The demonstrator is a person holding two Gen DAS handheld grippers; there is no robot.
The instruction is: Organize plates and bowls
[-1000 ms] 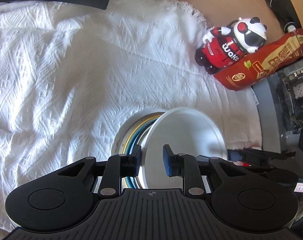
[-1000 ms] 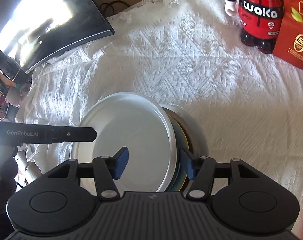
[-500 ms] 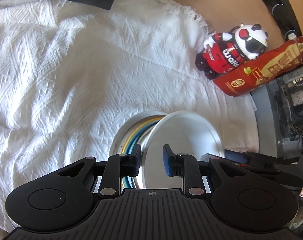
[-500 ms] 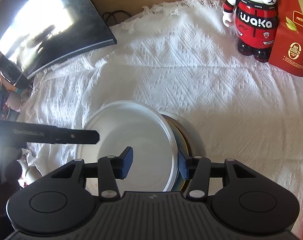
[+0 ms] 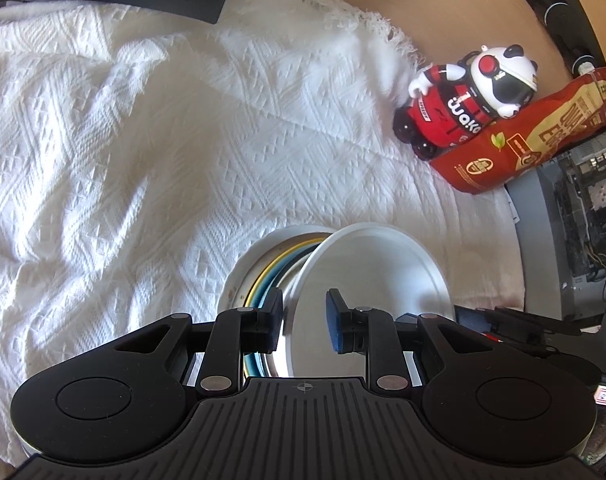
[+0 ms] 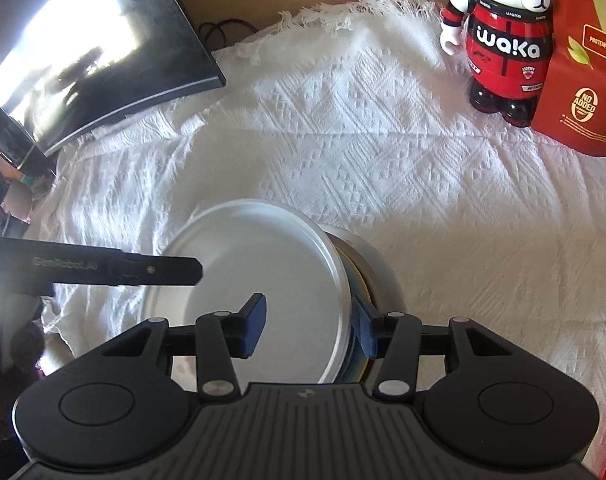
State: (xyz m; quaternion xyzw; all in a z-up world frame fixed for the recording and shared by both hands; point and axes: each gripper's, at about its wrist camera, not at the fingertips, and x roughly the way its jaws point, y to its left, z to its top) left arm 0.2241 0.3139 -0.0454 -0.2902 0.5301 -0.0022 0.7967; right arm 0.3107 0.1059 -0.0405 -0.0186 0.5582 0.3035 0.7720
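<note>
Change: right gripper [image 6: 309, 326] jaws just narrowed around white plate [image 6: 259, 280] rim, pads not clearly pressing.
Left gripper [image 5: 303, 322]: narrow gap straddling opposite rim, grip uncertain.
Plate: tilted on bowl stack [image 5: 259, 276], 6 o'clock of cloth [image 5: 143, 140].

White plate [image 6: 259, 276] tilted — atop stacked bowls [image 5: 263, 272]

Cloth [image 6: 383, 168] open ahead; monitor [image 6: 95, 48] far-left, figurine [image 6: 503, 40] and pouch [image 6: 583, 80] far-right.
</note>
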